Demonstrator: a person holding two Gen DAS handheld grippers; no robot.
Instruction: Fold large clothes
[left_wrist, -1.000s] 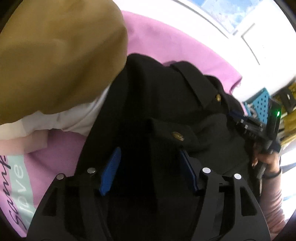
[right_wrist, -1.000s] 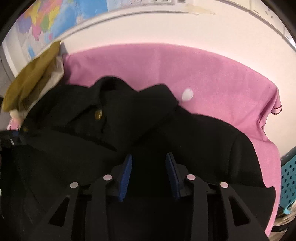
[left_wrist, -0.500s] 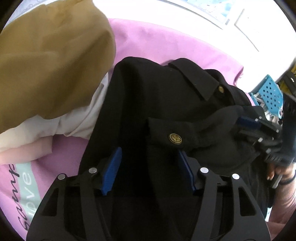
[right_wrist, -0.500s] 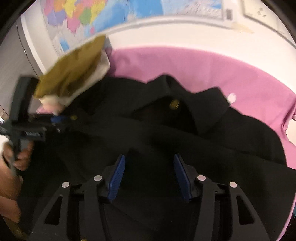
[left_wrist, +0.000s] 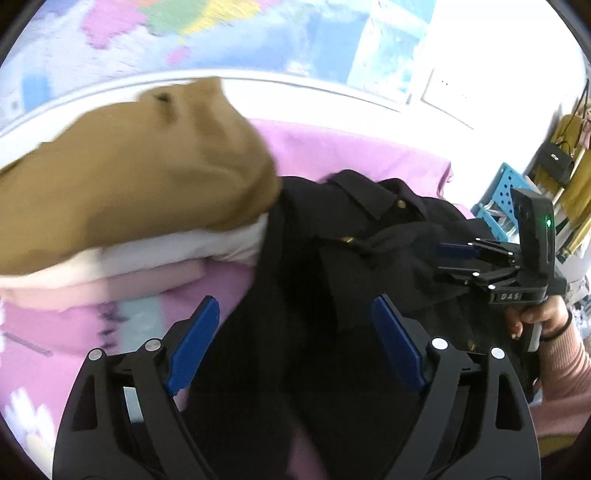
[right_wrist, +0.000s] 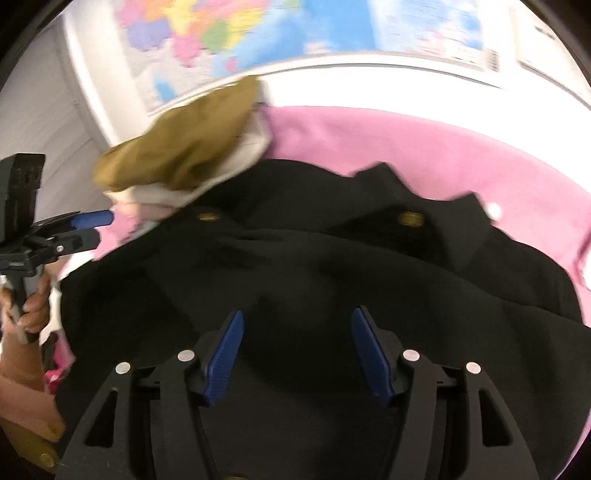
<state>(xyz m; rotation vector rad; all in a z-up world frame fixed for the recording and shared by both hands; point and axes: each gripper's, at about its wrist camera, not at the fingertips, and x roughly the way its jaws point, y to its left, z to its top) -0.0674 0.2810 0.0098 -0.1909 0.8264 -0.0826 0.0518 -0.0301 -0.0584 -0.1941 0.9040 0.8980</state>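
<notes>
Black jacket (left_wrist: 314, 295) lies released; left claw (left_wrist: 295, 332) and right claw (right_wrist: 295, 350) opening wider than before, both empty.

Left gripper (left_wrist: 295, 325): black plastic frame w/ triangular cut-outs, silver round screws on each arm just behind the jaws, blue ribbed pads (left_wrist: 194, 343). Right gripper (right_wrist: 297, 350): same build, black frame, silver screws, blue ribbed pads (right_wrist: 223, 360). Seen side-on: black camera block w/ green LED behind the jaws, white lettering on the body. Person: pink sleeve (left_wrist: 565, 373), dark wristband.
</notes>
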